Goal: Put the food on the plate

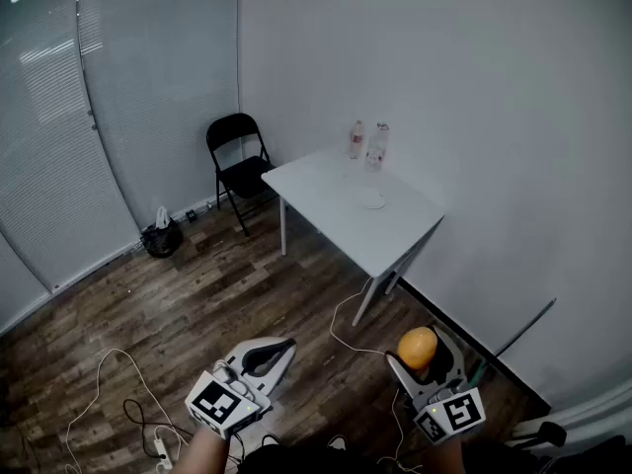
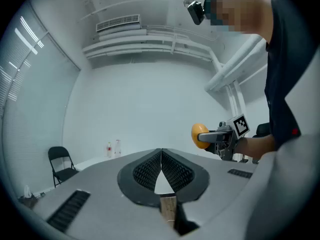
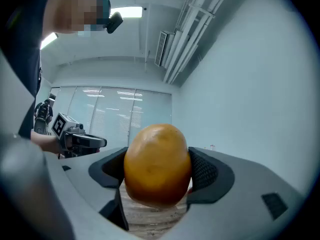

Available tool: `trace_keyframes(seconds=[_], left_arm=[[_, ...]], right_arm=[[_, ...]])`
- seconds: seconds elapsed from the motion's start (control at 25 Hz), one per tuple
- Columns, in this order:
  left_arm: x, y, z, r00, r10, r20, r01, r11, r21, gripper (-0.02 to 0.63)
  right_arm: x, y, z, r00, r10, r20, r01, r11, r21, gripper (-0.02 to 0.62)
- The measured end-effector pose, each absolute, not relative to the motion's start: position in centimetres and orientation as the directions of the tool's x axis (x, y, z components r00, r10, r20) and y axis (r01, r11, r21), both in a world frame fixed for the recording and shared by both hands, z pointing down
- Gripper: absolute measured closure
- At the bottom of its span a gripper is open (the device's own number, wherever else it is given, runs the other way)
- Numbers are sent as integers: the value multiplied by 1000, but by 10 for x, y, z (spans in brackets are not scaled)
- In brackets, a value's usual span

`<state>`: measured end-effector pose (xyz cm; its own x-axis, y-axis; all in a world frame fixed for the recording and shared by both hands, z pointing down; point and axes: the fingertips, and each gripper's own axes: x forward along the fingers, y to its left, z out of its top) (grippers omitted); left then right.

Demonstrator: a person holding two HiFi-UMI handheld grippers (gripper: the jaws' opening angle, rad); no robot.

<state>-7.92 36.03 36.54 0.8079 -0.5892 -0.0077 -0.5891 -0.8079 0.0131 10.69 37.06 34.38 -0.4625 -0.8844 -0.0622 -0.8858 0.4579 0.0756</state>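
An orange-yellow, egg-shaped piece of food [image 3: 157, 170] sits between the dark ribbed pads of my right gripper [image 3: 159, 176], which is shut on it. In the head view the food [image 1: 417, 347] and the right gripper [image 1: 420, 355] are low at the right, over the wooden floor. My left gripper [image 1: 284, 348] is low at the left with its jaws together and nothing in them; its tips [image 2: 161, 152] meet. A pale plate [image 1: 371, 201] lies on the white table [image 1: 326, 188] far ahead, well apart from both grippers.
Two bottles [image 1: 366, 143] stand at the table's far edge by the wall. A black folding chair [image 1: 237, 161] is left of the table, a dark bag [image 1: 161, 237] by the blinds. Cables [image 1: 114, 383] and a power strip [image 1: 161, 450] lie on the floor.
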Motion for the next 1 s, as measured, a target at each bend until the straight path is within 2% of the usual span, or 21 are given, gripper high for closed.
trace_keyframes(seconds=[0.4,1.0], left_arm=[[-86,366,367,814,-581,-13,-580,-814,29,583],[-137,374,379,822,-569,-31,-566,-821,71,583]], right_arm=[[98,372,341,-465,-883,-73,-885,459,79,221],[55,380,347,-428,-903,-51,-902,423,86,221]])
